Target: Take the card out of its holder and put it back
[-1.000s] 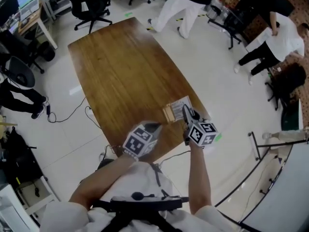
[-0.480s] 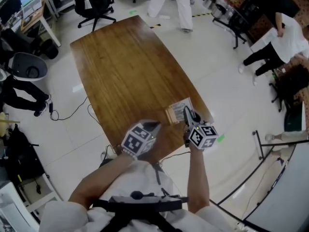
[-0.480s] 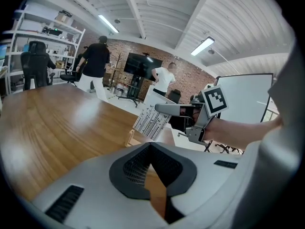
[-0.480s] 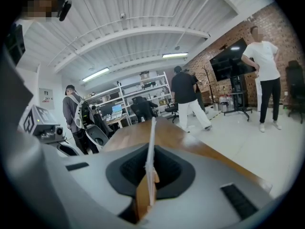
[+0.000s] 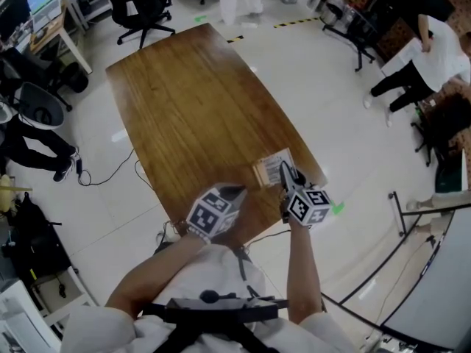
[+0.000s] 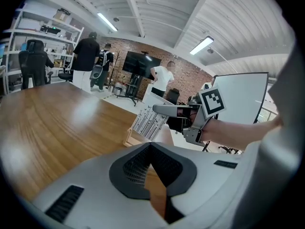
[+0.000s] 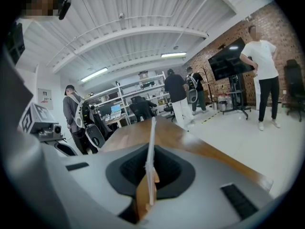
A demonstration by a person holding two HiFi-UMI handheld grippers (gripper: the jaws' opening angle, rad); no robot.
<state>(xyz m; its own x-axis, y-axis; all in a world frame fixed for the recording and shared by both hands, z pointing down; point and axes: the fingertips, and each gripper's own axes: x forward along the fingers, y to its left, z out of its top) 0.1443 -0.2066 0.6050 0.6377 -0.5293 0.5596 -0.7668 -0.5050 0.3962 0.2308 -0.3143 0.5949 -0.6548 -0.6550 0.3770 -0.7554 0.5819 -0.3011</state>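
Head view: wooden table, long, running from upper left to lower centre, its top bare over most of that length.

- Card and wooden holder: near the table's lower right edge, with open floor just beyond.
- Right gripper: pinching the card's upper edge. The card is tilted, its lower edge at the holder. The right gripper view shows the card edge-on between the pressed jaws.
- Left gripper: jaws pressed together and empty, just left of the holder, by the table's lower end.
- Office chair: upper left, near the table's far end.
- Person: upper right, well apart from the table.
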